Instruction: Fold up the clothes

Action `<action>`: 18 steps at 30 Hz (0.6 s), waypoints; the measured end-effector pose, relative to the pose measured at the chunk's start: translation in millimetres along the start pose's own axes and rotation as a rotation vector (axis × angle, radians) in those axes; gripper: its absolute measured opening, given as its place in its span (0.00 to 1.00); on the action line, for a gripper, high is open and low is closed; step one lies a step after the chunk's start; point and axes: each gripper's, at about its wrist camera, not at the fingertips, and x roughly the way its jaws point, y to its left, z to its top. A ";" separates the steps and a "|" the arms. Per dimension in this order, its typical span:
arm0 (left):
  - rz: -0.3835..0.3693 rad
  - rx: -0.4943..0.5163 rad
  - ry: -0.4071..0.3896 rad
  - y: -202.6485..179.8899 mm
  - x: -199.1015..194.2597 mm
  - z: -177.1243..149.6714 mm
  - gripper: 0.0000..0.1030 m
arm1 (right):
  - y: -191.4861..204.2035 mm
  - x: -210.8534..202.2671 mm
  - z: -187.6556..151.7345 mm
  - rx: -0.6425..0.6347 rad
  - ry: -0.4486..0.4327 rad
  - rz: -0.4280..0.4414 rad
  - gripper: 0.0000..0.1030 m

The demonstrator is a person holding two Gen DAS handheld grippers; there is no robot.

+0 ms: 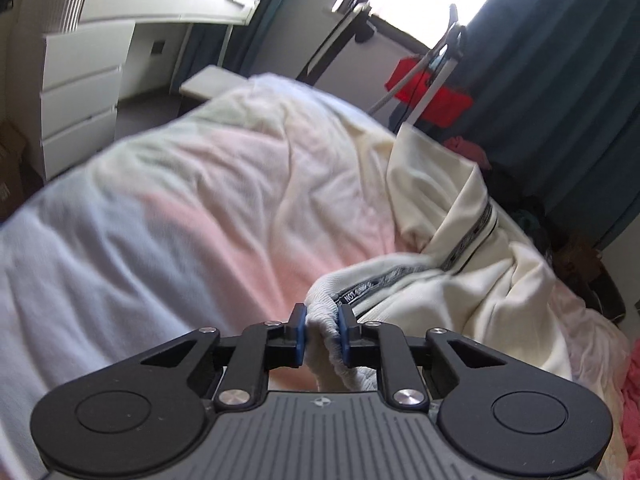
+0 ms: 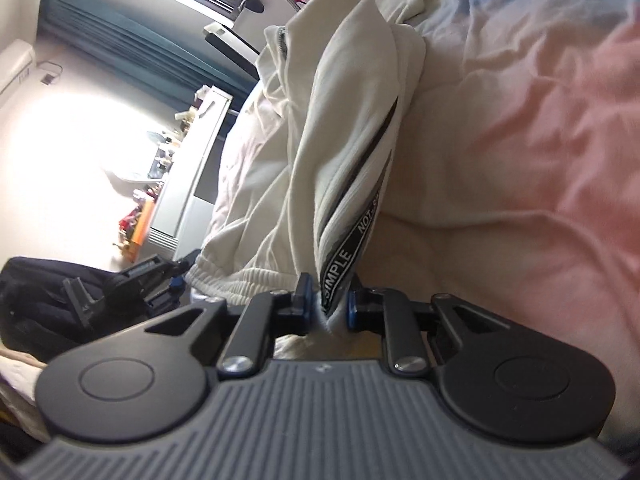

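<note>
A cream garment (image 1: pixel 472 280) with a black lettered stripe lies bunched on a bed covered by a pastel duvet (image 1: pixel 192 200). My left gripper (image 1: pixel 322 330) is shut on the garment's ribbed hem, and the cloth bulges between the blue pads. In the right wrist view the same cream garment (image 2: pixel 344 128) stretches away along the bed. There my right gripper (image 2: pixel 329 300) is shut on the hem at the striped band, beside the lettering. The other gripper (image 2: pixel 160 280) shows at the left of that view, at another part of the hem.
White drawers (image 1: pixel 80 96) and a white desk (image 1: pixel 160 4) stand at the far left. Dark blue curtains (image 1: pixel 560 100) and a bright window back the bed. A stand with red fabric (image 1: pixel 432 92) rises beyond the bed. A pink cloth (image 1: pixel 632 400) lies at the right edge.
</note>
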 end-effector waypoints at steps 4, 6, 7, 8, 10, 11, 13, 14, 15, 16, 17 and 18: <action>0.011 0.031 -0.075 -9.4 -13.9 45.1 0.15 | 25.9 3.1 -15.5 0.005 -0.026 0.073 0.18; 0.019 0.057 -0.114 -10.6 -22.1 74.7 0.14 | 45.5 16.3 -27.2 0.007 -0.022 0.115 0.18; 0.033 0.067 -0.134 -10.0 -25.6 91.4 0.14 | 57.2 24.9 -33.1 0.006 -0.015 0.133 0.18; 0.052 0.073 -0.151 -7.4 -27.9 108.0 0.14 | 70.5 35.9 -39.0 0.001 -0.006 0.153 0.18; 0.091 0.084 -0.186 -1.5 -31.7 141.3 0.14 | 101.9 64.2 -45.9 -0.022 -0.003 0.192 0.18; 0.118 0.092 -0.203 3.5 -30.5 157.8 0.14 | 117.7 78.4 -49.3 -0.034 -0.001 0.212 0.18; 0.185 0.114 -0.237 14.8 -23.6 190.2 0.14 | 147.8 115.2 -54.3 -0.033 0.013 0.257 0.19; 0.219 0.125 -0.250 21.2 -17.9 205.5 0.13 | 160.6 135.4 -56.4 -0.026 0.027 0.280 0.19; 0.253 0.133 -0.259 28.4 -11.0 220.2 0.13 | 172.4 156.4 -59.1 -0.017 0.044 0.300 0.19; 0.284 0.137 -0.263 36.5 -2.0 233.5 0.13 | 182.9 177.9 -62.6 -0.005 0.065 0.317 0.19; 0.313 0.138 -0.259 45.8 9.5 246.3 0.13 | 191.8 201.0 -65.7 0.009 0.091 0.332 0.19; 0.343 0.138 -0.255 55.1 20.9 259.1 0.13 | 200.6 224.3 -68.7 0.023 0.117 0.346 0.19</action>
